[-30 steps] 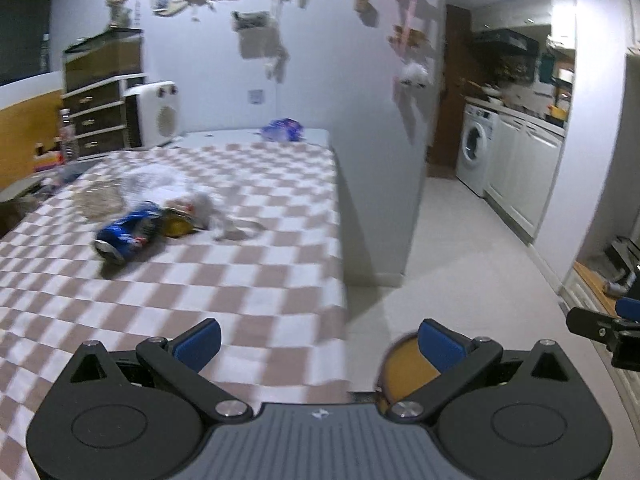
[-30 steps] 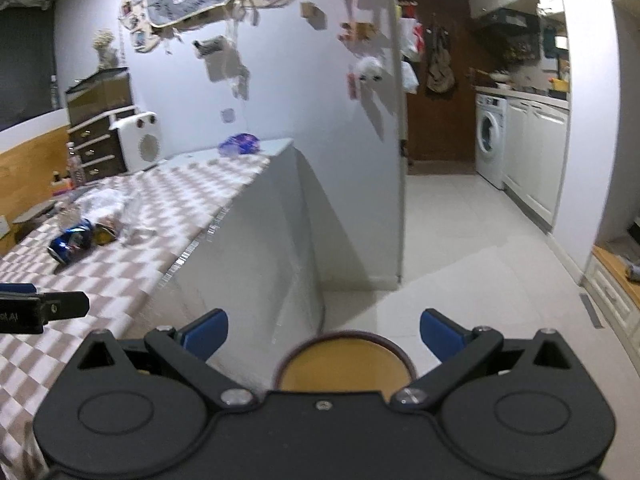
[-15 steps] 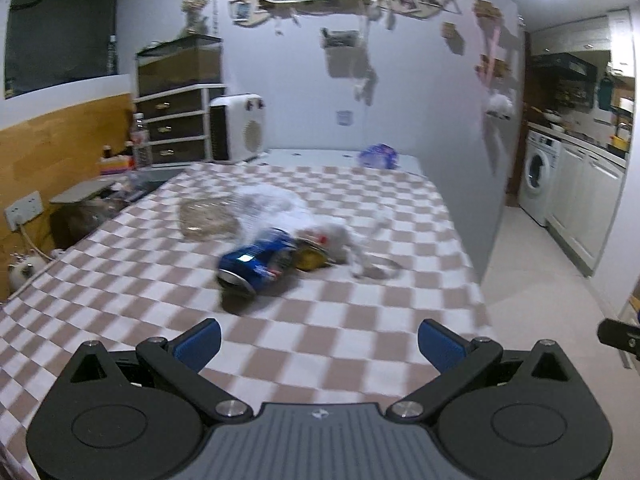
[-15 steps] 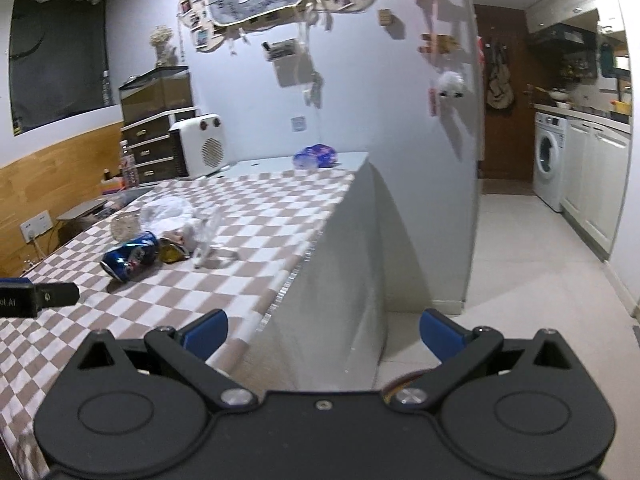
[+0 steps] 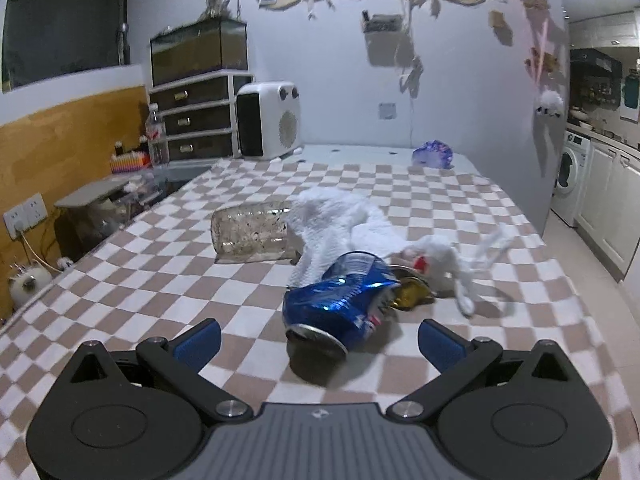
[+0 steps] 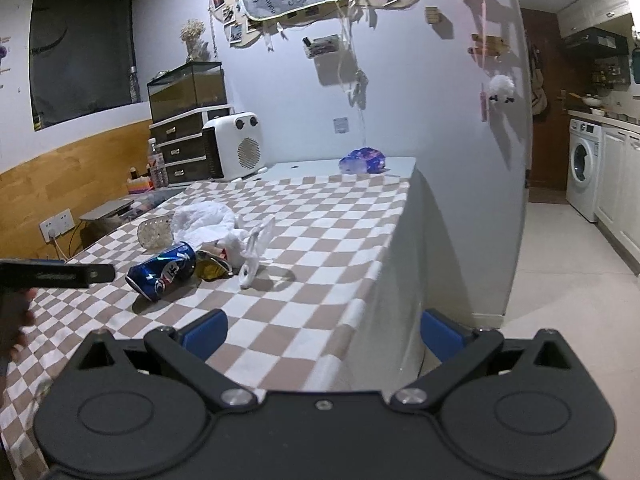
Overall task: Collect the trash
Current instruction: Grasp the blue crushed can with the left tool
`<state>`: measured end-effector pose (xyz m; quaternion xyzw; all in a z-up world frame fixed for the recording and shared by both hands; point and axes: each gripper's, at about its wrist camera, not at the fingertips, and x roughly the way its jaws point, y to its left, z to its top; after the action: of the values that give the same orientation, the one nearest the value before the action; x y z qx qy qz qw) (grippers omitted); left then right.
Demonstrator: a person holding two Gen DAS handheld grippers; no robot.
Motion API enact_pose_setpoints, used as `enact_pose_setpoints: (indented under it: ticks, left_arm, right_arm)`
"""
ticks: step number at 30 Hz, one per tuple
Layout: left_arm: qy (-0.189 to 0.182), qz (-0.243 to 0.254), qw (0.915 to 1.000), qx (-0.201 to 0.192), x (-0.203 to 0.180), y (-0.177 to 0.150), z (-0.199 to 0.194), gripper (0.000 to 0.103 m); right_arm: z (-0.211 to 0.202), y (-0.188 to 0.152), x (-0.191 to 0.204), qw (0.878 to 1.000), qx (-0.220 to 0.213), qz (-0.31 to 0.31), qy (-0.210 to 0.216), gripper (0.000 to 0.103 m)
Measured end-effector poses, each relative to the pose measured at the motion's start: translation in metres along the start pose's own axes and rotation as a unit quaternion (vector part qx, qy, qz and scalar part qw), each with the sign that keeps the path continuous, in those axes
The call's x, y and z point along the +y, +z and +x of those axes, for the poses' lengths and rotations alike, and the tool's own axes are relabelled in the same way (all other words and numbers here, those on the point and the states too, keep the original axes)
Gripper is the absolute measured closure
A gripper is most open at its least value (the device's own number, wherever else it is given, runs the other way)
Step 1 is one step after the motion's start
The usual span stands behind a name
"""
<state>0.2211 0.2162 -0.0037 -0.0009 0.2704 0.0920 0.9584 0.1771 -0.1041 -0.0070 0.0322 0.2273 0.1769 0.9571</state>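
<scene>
Two grippers are in my hands, and both are standing spread wide with nothing between the blue pads. Going left to right across the checkered tablecloth [image 5: 120, 292], I am seeing a clear plastic jar [image 5: 252, 234] lying on its side, its long axis running left to right; I cannot tell which end is the mouth. Just right of it a white crumpled bag [image 5: 340, 220] is spreading over the pile and touching the jar. My left gripper [image 5: 319, 340] is hovering right in front of a crushed blue can [image 5: 340, 304], which is lying on its side with its long axis running toward me and slightly left, its round end facing my fingers. White lettering is showing on the can in the right wrist view, but I cannot read it. A yellow-brown wrapper [image 5: 410, 294] is lying against the can's right side. My right gripper [image 6: 323, 332] is hanging over the table's right edge, well apart from the can. Far back, a purple bag [image 5: 433, 154] is sitting near the wall.
</scene>
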Motion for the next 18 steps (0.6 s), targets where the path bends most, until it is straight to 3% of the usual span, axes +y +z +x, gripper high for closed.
enact_pose_setpoints:
  ticks: [11, 15, 18]
  left_arm:
    - [-0.037, -0.022, 0.9991, -0.001, 0.002, -0.001, 0.070, 0.001]
    - [-0.059, -0.039, 0.9975, 0.009, 0.006, -0.006, 0.077, 0.021]
    - [-0.064, -0.040, 0.9972, 0.004, 0.006, -0.008, 0.071, 0.024]
  right_arm:
    - [0.039, 0.008, 0.014, 1.000, 0.008, 0.007, 0.017, 0.000]
    - [0.051, 0.009, 0.014, 0.999, 0.013, 0.027, 0.035, 0.000]
    - [0.060, 0.012, 0.017, 0.998, 0.006, 0.043, 0.040, 0.000]
